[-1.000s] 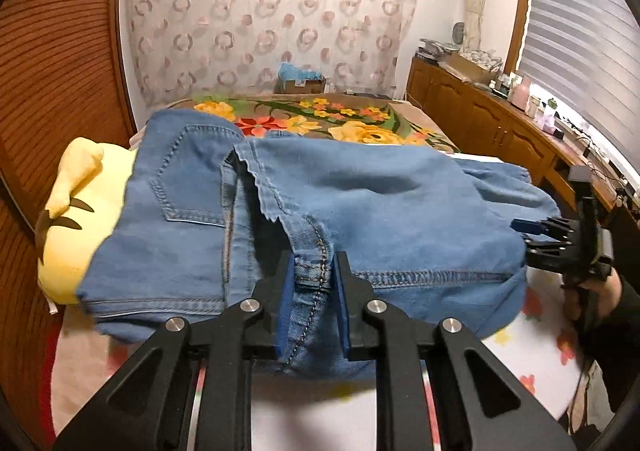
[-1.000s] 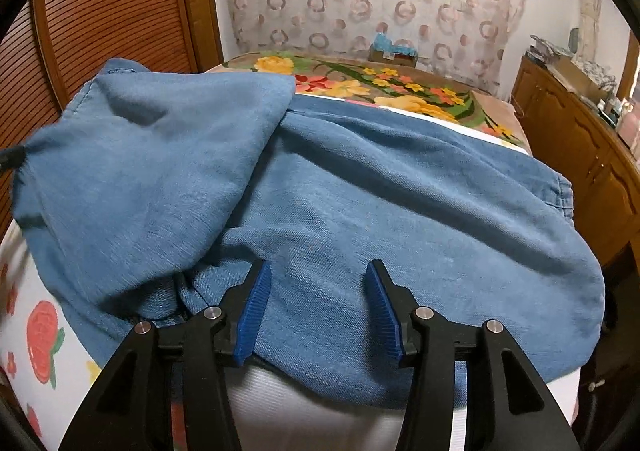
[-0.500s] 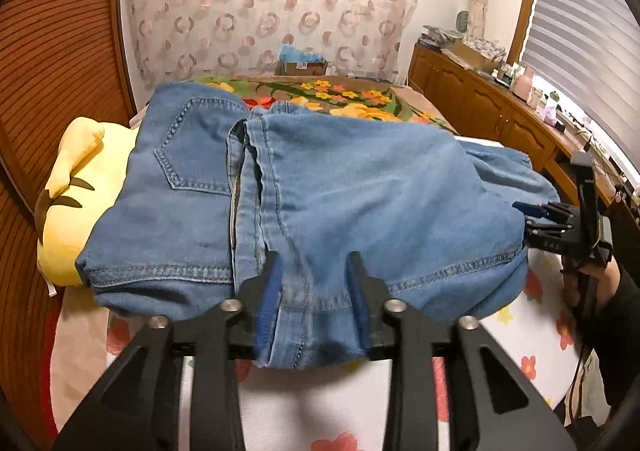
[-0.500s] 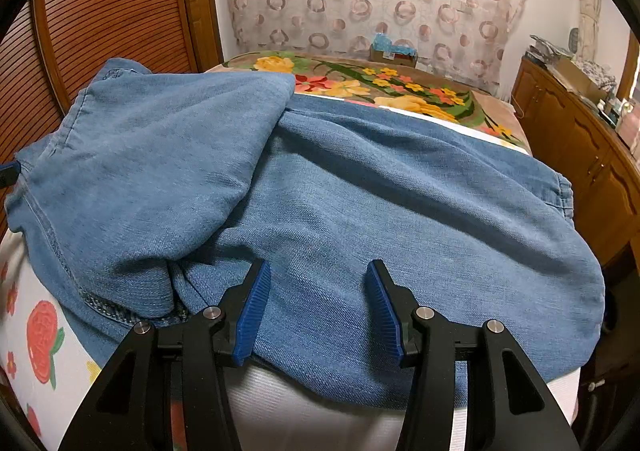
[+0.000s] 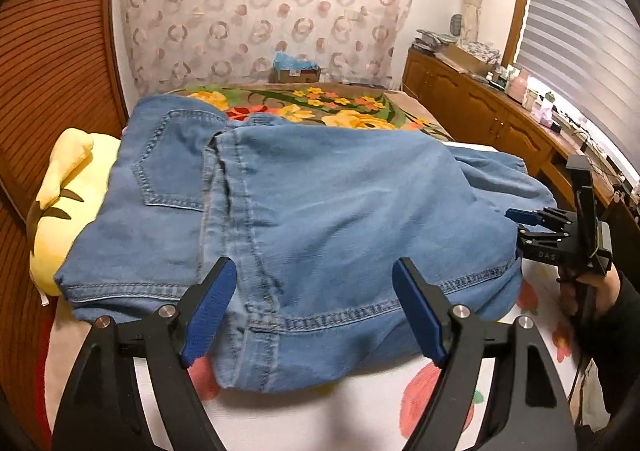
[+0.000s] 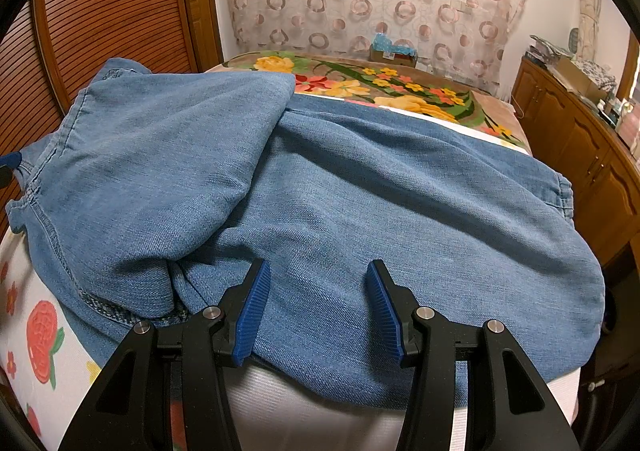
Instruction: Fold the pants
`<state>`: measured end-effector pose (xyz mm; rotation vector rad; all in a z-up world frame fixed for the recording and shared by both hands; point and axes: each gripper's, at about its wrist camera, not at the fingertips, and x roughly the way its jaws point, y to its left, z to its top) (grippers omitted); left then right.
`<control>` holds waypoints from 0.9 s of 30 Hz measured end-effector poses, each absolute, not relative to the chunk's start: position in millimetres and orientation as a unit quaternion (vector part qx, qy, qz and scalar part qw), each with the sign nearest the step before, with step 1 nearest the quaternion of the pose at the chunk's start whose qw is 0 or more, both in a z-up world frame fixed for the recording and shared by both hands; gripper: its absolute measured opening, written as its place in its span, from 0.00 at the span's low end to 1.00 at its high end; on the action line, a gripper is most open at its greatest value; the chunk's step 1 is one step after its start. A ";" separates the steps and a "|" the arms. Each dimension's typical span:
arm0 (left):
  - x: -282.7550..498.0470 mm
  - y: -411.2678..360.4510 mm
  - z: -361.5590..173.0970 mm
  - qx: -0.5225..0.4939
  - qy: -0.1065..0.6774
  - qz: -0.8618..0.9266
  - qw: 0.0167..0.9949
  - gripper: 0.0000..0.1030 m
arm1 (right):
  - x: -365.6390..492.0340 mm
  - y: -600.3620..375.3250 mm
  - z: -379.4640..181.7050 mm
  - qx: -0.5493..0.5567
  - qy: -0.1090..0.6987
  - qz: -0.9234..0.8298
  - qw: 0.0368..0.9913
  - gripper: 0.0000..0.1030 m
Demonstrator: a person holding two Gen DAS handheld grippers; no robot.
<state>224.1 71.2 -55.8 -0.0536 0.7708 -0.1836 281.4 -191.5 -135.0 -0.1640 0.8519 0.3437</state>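
Blue denim pants (image 5: 320, 219) lie folded on the bed, waistband and back pocket (image 5: 172, 167) toward the left wrist view; they also fill the right wrist view (image 6: 340, 191). My left gripper (image 5: 314, 311) is open wide, its blue pads either side of the waistband seam, holding nothing. My right gripper (image 6: 316, 309) is open over the folded edge of the denim, empty. The right gripper also shows at the right edge of the left wrist view (image 5: 560, 235), beside the pants.
A yellow plush pillow (image 5: 68, 203) lies under the pants' left side. The bed has a white sheet with red flowers (image 5: 360, 411) and a floral blanket (image 5: 320, 107) behind. A wooden cabinet (image 5: 480, 119) runs along the right; a wooden louvred door (image 6: 100, 11) stands left.
My left gripper has let go of the waistband seam and opened wide. The lifted denim has dropped flat onto the bed. The right gripper has stayed open and still.
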 end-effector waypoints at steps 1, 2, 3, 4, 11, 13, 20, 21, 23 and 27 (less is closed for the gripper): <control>225.2 68.0 -56.0 -0.024 0.376 -0.091 0.922 0.78 | 281.4 -191.4 -135.0 -0.079 0.411 0.166 0.893 0.51; 226.5 64.2 -56.5 -0.022 0.376 -0.092 0.922 0.78 | 281.6 -191.8 -135.0 -0.079 0.411 0.166 0.893 0.51; 227.5 62.1 -56.8 -0.021 0.377 -0.094 0.921 0.78 | 281.8 -192.1 -135.1 -0.079 0.411 0.166 0.893 0.51; 228.8 58.6 -57.4 -0.019 0.378 -0.095 0.921 0.78 | 281.2 -191.2 -135.0 -0.079 0.411 0.165 0.893 0.51; 236.4 38.5 -61.9 -0.012 0.386 -0.104 0.917 0.78 | 281.1 -191.0 -134.9 -0.079 0.411 0.165 0.893 0.51; 238.0 32.3 -61.2 -0.010 0.385 -0.109 0.916 0.78 | 280.8 -190.3 -134.9 -0.079 0.411 0.165 0.893 0.51; 242.0 14.5 -55.0 -0.002 0.381 -0.123 0.917 0.78 | 280.6 -189.9 -134.8 -0.079 0.411 0.165 0.893 0.52; 242.1 12.8 -53.6 0.000 0.379 -0.125 0.917 0.78 | 280.7 -190.0 -134.9 -0.079 0.411 0.165 0.893 0.52; 241.9 8.7 -51.0 0.003 0.376 -0.128 0.918 0.78 | 280.2 -189.3 -135.0 -0.079 0.411 0.164 0.893 0.52; 241.3 1.7 -47.9 0.007 0.372 -0.136 0.918 0.78 | 279.9 -188.6 -134.8 -0.079 0.411 0.164 0.893 0.52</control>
